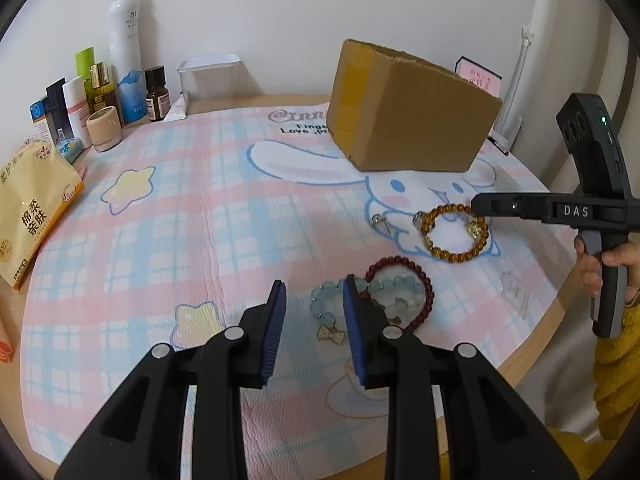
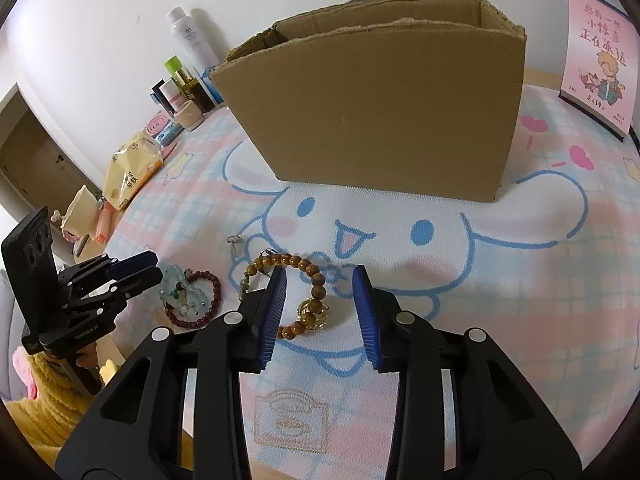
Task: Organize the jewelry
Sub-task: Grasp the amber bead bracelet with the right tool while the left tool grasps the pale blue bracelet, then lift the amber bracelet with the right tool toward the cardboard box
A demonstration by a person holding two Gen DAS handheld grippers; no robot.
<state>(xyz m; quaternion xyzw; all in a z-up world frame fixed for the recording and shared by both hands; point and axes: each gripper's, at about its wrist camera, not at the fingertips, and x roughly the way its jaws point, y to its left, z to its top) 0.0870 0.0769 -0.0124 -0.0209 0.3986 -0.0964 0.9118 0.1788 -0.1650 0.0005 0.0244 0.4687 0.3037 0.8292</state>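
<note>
On the pink-and-blue cartoon mat (image 1: 168, 216) lie an amber bead bracelet (image 1: 456, 257), a dark red bead bracelet (image 1: 425, 280) and a pale blue bead bracelet (image 1: 323, 301) with a bow charm. A small silver earring (image 1: 378, 220) rests to the left of the amber one. My left gripper (image 1: 314, 286) is open just above the pale blue bracelet, whose left part lies between the jaws. My right gripper (image 2: 320, 274) is open over the amber bracelet (image 2: 318, 292), with its gold charm between the jaws. An open cardboard box (image 2: 380, 120) stands behind the jewelry.
Bottles and jars (image 1: 126, 52) line the back left, with a clear plastic container (image 1: 208, 76) beside them. A yellow tissue pack (image 1: 32, 208) lies at the left edge. A pink card (image 2: 600, 52) stands at the back right. A hand in a yellow sleeve (image 1: 616, 380) holds the right gripper.
</note>
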